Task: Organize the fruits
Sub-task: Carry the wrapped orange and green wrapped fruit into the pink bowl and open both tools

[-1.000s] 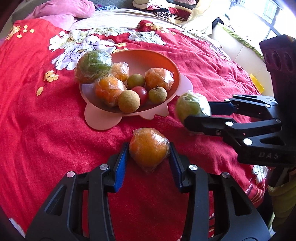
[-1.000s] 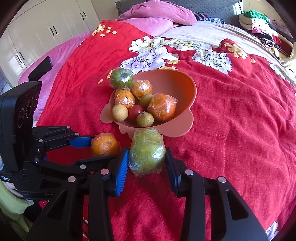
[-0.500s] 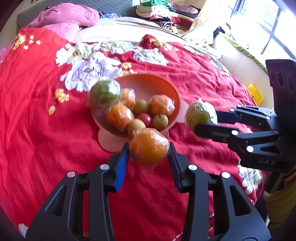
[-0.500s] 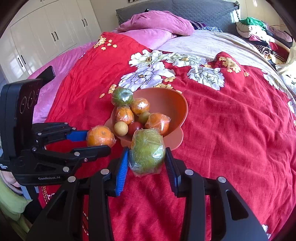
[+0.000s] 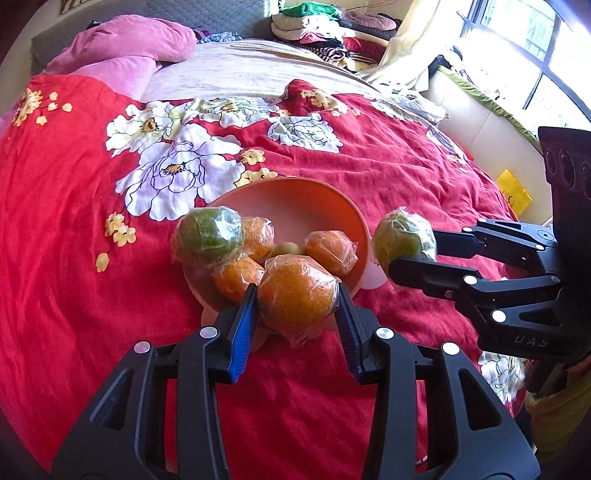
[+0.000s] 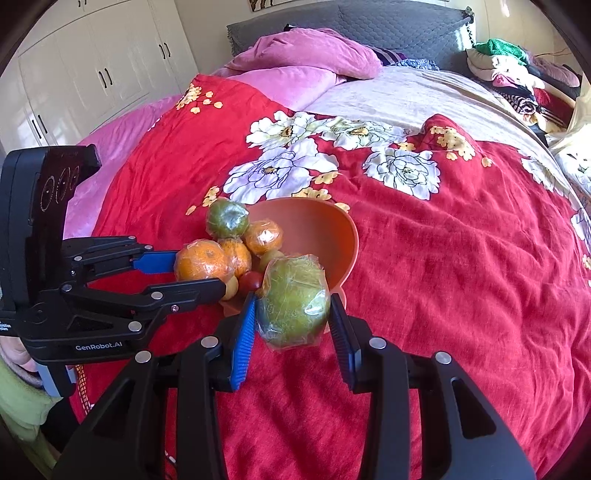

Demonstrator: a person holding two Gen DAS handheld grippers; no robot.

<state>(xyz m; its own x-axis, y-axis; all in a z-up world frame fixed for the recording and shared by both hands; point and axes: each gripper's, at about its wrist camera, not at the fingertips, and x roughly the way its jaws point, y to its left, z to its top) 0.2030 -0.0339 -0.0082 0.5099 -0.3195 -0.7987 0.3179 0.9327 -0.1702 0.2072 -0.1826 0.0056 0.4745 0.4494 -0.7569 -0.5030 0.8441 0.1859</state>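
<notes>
Now both grippers hang above the red quilt [image 5: 74, 295], each clamped on a plastic-wrapped fruit. The left gripper [image 5: 297, 312] pinches an orange [image 5: 295, 293] between its blue pads [image 5: 242, 338], just in front of the near rim of the bowl [image 5: 295, 201]. The right gripper [image 6: 291, 315] squeezes a green fruit [image 6: 293, 301] the same way, held at the bowl's near right edge; from the left wrist view this fruit sits just beside the bowl's right rim. Inside the bowl lie more wrapped oranges [image 5: 330, 251], a wrapped green citrus [image 5: 208, 236] perched on the left rim, a small green fruit [image 5: 288, 249] and, seen from the right wrist, a small red fruit [image 6: 250, 282]. Pink pillows [image 6: 306, 55] and folded clothes [image 5: 314, 22] lie at the far end of the bed.
</notes>
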